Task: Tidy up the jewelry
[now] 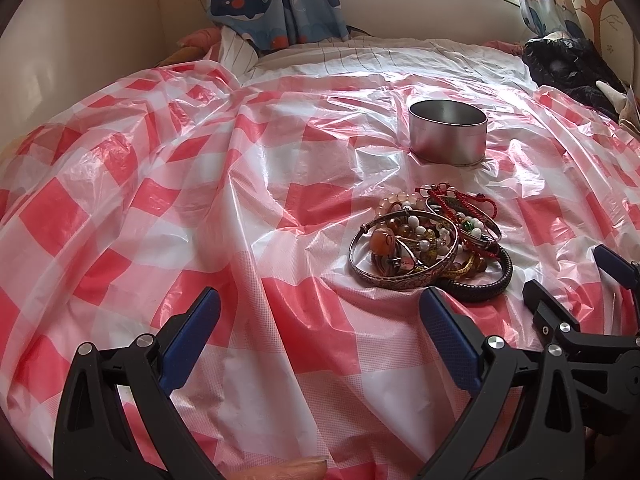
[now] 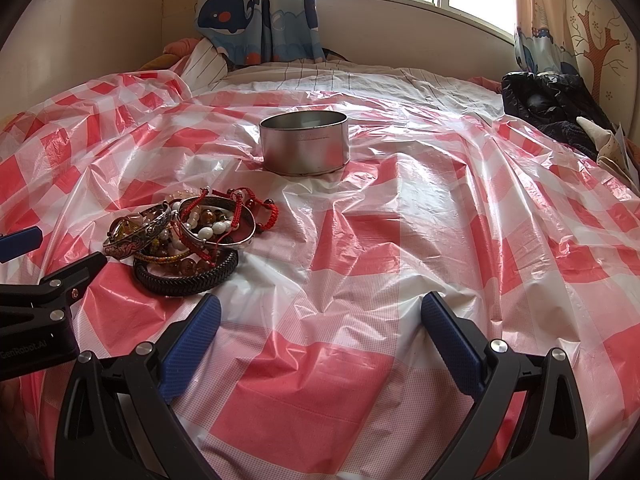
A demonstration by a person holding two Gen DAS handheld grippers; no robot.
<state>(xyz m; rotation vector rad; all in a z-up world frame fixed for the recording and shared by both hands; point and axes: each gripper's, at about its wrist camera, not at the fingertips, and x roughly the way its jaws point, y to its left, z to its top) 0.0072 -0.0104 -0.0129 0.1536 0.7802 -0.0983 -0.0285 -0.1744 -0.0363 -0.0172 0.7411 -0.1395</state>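
Note:
A pile of jewelry [image 1: 430, 246] lies on the red and white checked plastic sheet [image 1: 200, 184]: silver bangles, bead bracelets, red cords and a black braided bracelet [image 1: 484, 286]. The pile also shows in the right wrist view [image 2: 188, 236]. A round metal tin [image 1: 448, 130], open and upright, stands behind it, also in the right wrist view [image 2: 305, 147]. My left gripper [image 1: 320, 308] is open and empty, just in front and left of the pile. My right gripper [image 2: 320, 312] is open and empty, to the right of the pile; it also shows in the left wrist view [image 1: 572, 276].
The sheet covers a bed. A dark bundle of clothes [image 2: 556, 100] lies at the back right. Whale-print curtains [image 2: 256, 12] hang by the window behind. A striped bedsheet [image 2: 320, 74] shows at the far edge. The left gripper [image 2: 52, 256] sits at the left edge of the right view.

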